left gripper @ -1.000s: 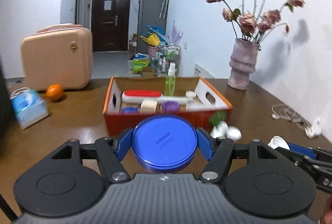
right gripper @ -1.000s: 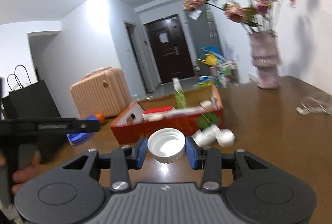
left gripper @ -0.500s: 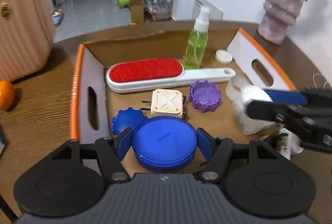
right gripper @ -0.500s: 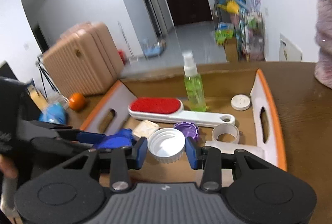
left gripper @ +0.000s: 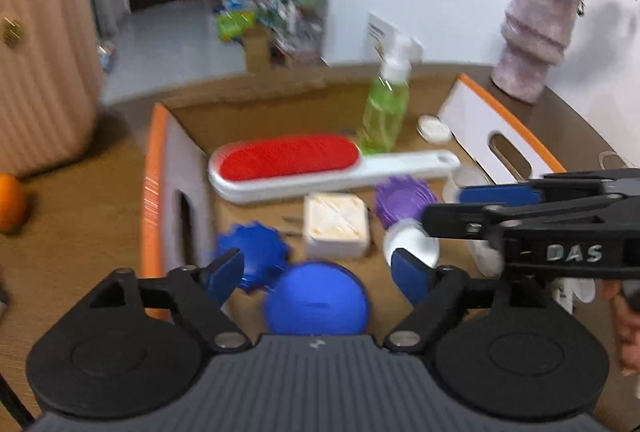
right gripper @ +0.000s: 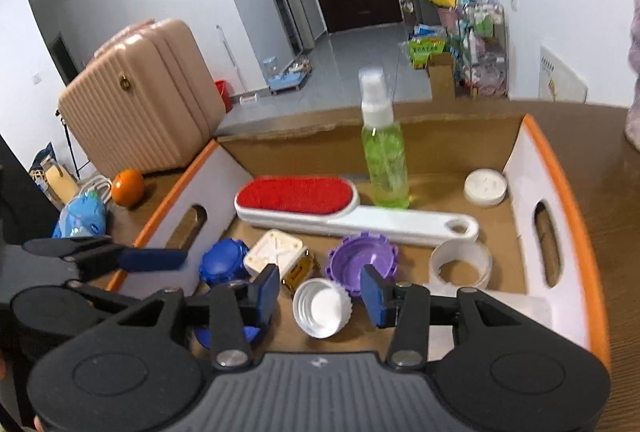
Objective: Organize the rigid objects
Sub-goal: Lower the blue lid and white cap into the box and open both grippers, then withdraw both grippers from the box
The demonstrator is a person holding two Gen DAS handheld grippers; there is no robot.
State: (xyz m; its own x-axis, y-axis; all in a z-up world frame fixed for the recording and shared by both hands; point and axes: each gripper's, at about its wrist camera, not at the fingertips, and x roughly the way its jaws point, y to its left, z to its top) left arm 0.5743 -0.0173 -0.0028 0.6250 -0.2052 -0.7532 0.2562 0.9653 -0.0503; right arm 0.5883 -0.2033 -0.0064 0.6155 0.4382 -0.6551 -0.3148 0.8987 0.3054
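Both grippers hang over the orange-rimmed cardboard box (left gripper: 154,168) (right gripper: 560,192). My left gripper (left gripper: 320,268) is open; the round blue lid (left gripper: 316,298) lies free on the box floor between its fingers. My right gripper (right gripper: 318,290) is open; the white screw cap (right gripper: 322,308) lies free on the box floor between its fingers, and shows in the left wrist view (left gripper: 412,244) too. The box also holds a red lint brush (right gripper: 296,196), a green spray bottle (right gripper: 384,160), a purple cap (right gripper: 362,258), a blue cap (right gripper: 222,264) and a white plug (right gripper: 274,252).
A tape roll (right gripper: 460,264) and a small white lid (right gripper: 485,186) lie at the box's right side. A pink suitcase (right gripper: 140,100), an orange (right gripper: 127,187) and a blue tissue pack (right gripper: 82,218) stand left of the box. A vase (left gripper: 534,40) stands back right.
Both grippers moved over the box, then opened. The blue lid and the white cap left their fingers and now lie on the box floor.
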